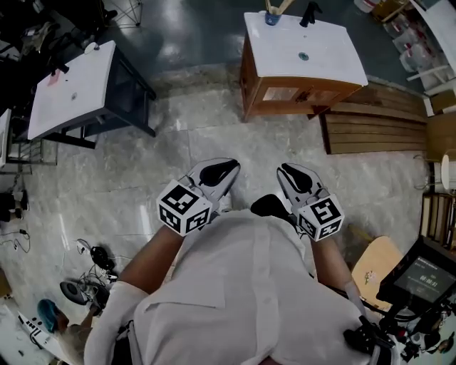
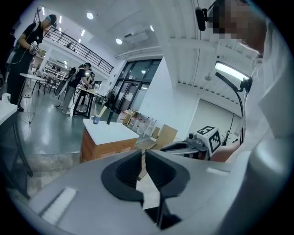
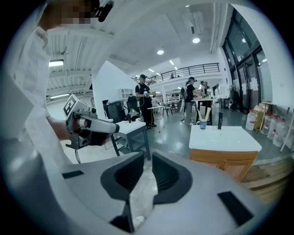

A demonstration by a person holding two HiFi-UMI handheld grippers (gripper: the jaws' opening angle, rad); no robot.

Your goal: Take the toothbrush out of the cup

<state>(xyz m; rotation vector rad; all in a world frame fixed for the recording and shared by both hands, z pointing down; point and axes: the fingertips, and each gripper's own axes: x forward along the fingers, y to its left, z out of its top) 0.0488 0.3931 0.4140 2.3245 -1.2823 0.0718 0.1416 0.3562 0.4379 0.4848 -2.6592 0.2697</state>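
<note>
A blue cup (image 1: 271, 18) with pale toothbrushes (image 1: 276, 6) standing in it sits at the far edge of a white-topped wooden cabinet (image 1: 306, 50), well ahead of me. The cup also shows in the left gripper view (image 2: 95, 120) and in the right gripper view (image 3: 203, 124). Both grippers are held close to my body, far from the cup. My left gripper (image 1: 231, 168) (image 2: 143, 153) is shut and holds nothing. My right gripper (image 1: 283, 171) (image 3: 149, 156) has its jaws a narrow slit apart, with only floor showing between them.
A dark-framed table with a white top (image 1: 71, 89) stands at the left. A wooden pallet (image 1: 370, 128) lies right of the cabinet. A wooden stool (image 1: 374, 267) and a screen device (image 1: 420, 274) are at my right, cables (image 1: 92, 260) at my left. People stand in the background.
</note>
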